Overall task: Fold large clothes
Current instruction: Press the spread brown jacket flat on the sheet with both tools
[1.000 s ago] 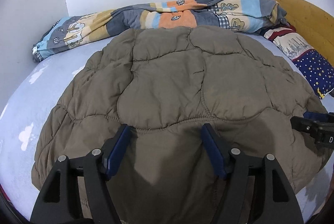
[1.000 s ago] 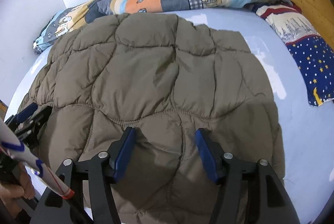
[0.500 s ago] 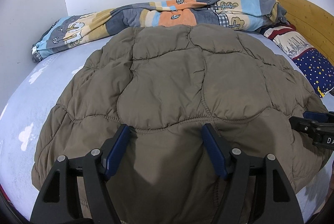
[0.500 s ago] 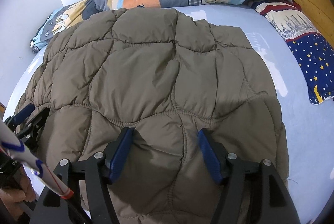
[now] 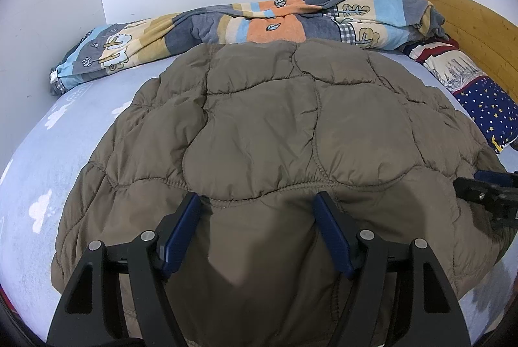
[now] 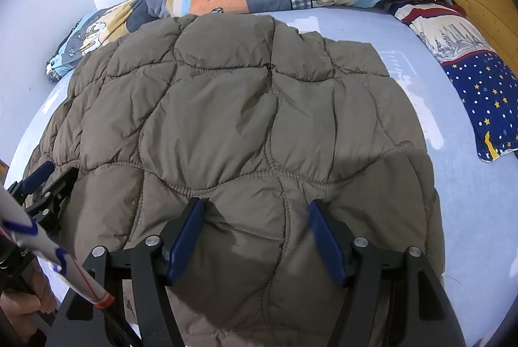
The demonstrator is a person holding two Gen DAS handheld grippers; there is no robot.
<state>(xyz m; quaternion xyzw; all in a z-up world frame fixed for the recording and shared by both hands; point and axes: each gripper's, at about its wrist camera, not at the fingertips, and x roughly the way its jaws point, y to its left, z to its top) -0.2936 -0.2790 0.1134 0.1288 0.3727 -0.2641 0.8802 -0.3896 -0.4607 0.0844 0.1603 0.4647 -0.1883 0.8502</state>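
Both grippers tilt steeply down over the near edge of the brown quilted jacket (image 5: 259, 133), which lies spread flat on the pale blue bedsheet (image 5: 48, 152). On the left, the left gripper (image 5: 259, 211) has its blue fingers (image 5: 181, 230) spread wide above the fabric, pinching nothing. Beside it, the right gripper (image 6: 255, 217) has just been opening its jaws, with jacket fabric lying under the gap but not clamped.

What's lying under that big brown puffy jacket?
The brown quilted jacket lies spread on a pale blue bedsheet with white cloud shapes, which shows around its edges. Whatever lies directly beneath the jacket is covered, so I cannot tell.
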